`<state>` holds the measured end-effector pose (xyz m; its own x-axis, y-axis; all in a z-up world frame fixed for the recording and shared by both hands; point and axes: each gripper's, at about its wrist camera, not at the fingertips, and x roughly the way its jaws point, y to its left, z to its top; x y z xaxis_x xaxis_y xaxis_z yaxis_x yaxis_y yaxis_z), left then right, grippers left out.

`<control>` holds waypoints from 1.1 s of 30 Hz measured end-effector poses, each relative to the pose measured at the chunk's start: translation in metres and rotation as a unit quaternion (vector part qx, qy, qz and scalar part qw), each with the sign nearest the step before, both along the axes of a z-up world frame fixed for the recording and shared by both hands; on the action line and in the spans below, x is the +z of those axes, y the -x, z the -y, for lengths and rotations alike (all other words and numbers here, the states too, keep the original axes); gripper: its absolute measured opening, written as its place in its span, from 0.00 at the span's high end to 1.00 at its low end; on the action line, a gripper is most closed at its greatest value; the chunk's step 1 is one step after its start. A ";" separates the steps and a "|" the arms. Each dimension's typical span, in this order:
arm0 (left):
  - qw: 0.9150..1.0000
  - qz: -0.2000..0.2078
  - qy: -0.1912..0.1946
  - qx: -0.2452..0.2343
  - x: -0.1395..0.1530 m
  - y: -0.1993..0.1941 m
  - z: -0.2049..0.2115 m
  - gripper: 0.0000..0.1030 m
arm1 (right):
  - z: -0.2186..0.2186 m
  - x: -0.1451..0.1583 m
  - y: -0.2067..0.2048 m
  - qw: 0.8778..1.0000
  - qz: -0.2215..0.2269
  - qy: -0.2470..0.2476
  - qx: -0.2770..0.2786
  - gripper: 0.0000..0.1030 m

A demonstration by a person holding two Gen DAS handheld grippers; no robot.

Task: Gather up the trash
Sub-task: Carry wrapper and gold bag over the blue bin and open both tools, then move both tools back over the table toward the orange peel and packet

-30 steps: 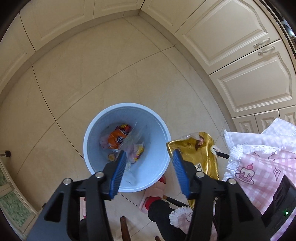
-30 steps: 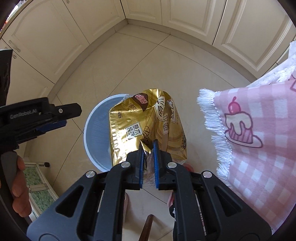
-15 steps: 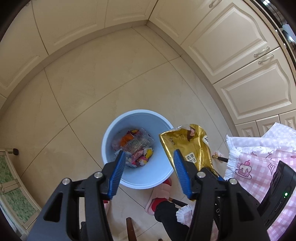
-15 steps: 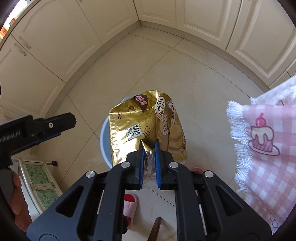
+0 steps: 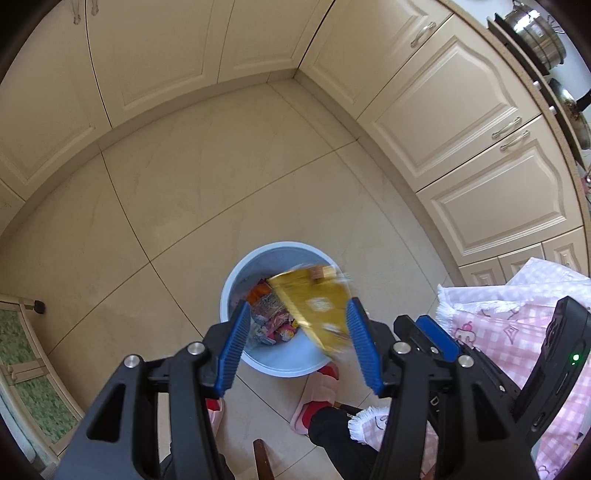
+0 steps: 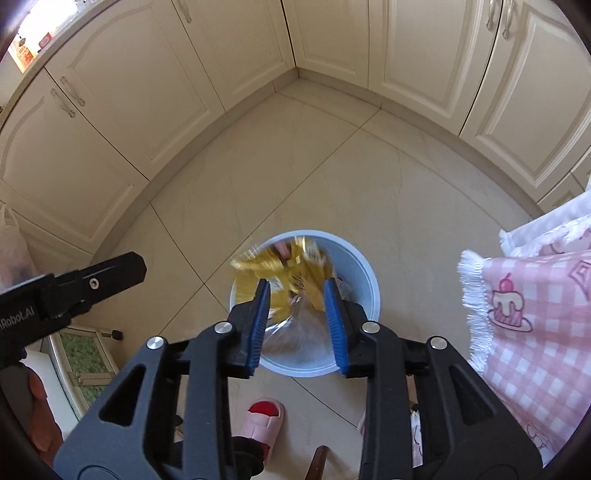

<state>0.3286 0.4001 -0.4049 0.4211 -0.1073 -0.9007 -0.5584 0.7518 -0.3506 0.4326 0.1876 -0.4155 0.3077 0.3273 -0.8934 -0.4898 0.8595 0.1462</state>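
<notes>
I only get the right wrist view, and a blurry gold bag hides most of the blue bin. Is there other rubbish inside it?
Observer: Yes. The left wrist view shows colourful wrappers lying in the blue bin, beside the gold bag.
Operator: I only see the side of the other hand-held gripper. Is it carrying anything?
Observer: No. The left hand-held gripper is open, with nothing between its fingers.
Operator: Anything up on the kitchen counter?
Observer: A steel pot stands there, at the upper right of the left view.
</notes>
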 end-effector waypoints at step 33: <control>0.932 0.210 -0.045 -0.292 0.244 0.063 0.321 0.42 | 0.323 0.266 0.185 0.938 0.276 -0.042 -0.204 0.56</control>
